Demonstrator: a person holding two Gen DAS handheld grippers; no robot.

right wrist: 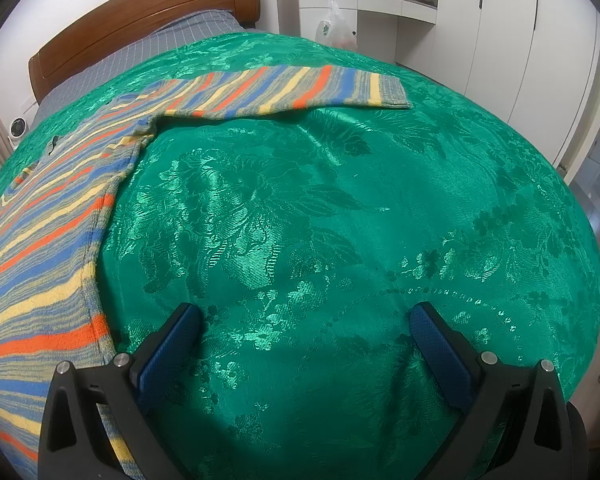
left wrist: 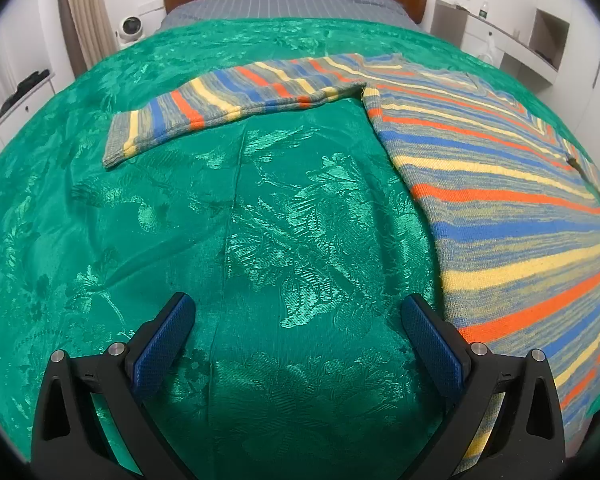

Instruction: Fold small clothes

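Both wide open, nothing held: our left hand-held gripper (left wrist: 298,334) has the striped sweater (left wrist: 500,208) ahead-right, our right hand-held gripper (right wrist: 306,344) ahead-left. We'd pinch each cuff cleanly, then fold sleeves inward.

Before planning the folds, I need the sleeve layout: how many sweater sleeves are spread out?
2. The left sleeve stretches out sideways in the left wrist view; the right sleeve does the same in the right wrist view.
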